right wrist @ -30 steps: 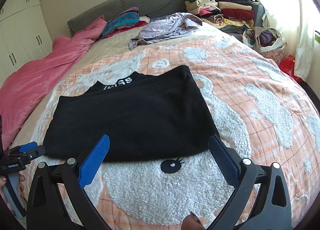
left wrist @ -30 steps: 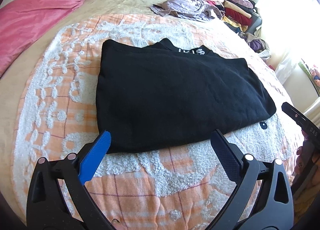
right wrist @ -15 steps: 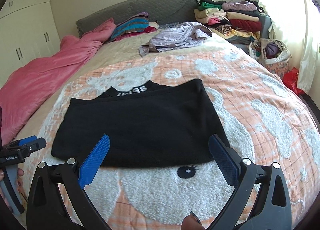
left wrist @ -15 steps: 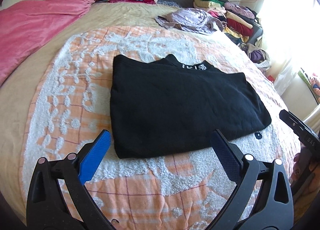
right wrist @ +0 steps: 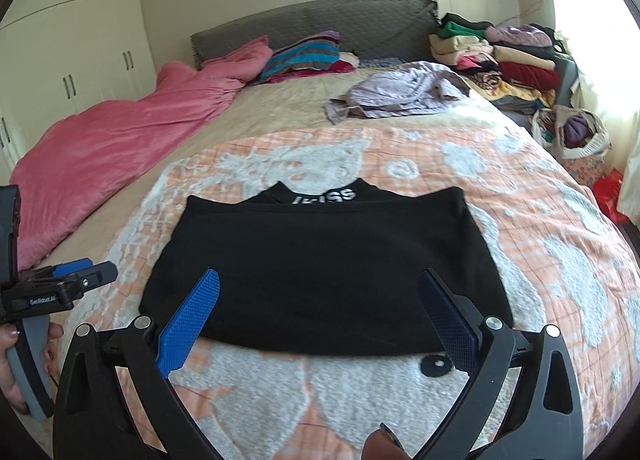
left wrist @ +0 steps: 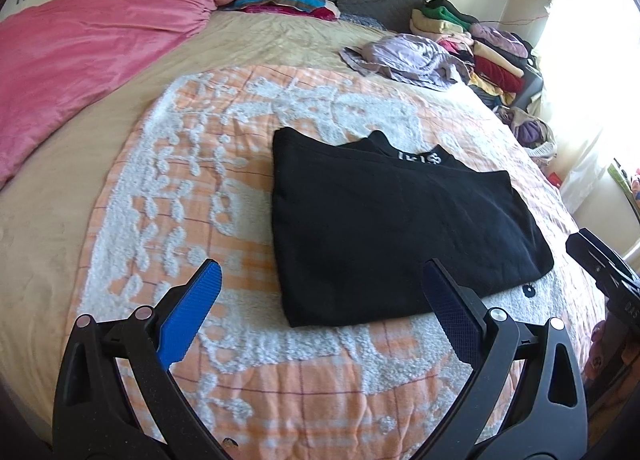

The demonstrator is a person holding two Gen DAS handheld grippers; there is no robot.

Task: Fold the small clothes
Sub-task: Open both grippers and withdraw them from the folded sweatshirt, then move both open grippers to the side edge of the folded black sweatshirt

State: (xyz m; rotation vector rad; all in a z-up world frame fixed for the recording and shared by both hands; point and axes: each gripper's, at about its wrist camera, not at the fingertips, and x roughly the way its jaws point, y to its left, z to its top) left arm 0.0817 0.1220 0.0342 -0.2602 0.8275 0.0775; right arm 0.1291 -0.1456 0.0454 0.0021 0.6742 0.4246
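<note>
A black garment with white lettering at its collar lies folded flat in a rough rectangle on the orange-and-white blanket. My left gripper hangs open above the blanket, just short of the garment's near left corner, with nothing between its blue pads. Held over the garment's near edge, my right gripper is open and empty too. The other tool shows at the edge of each view, with a hand on the left one in the right wrist view.
A pink duvet covers the bed's left side. A loose lilac garment lies further back. Stacked folded clothes and a bag stand at the right. Striped pillows rest against the grey headboard.
Both grippers have drawn back and up from the folded black garment, so it looks smaller and more of the bed shows. The garment has not moved.
</note>
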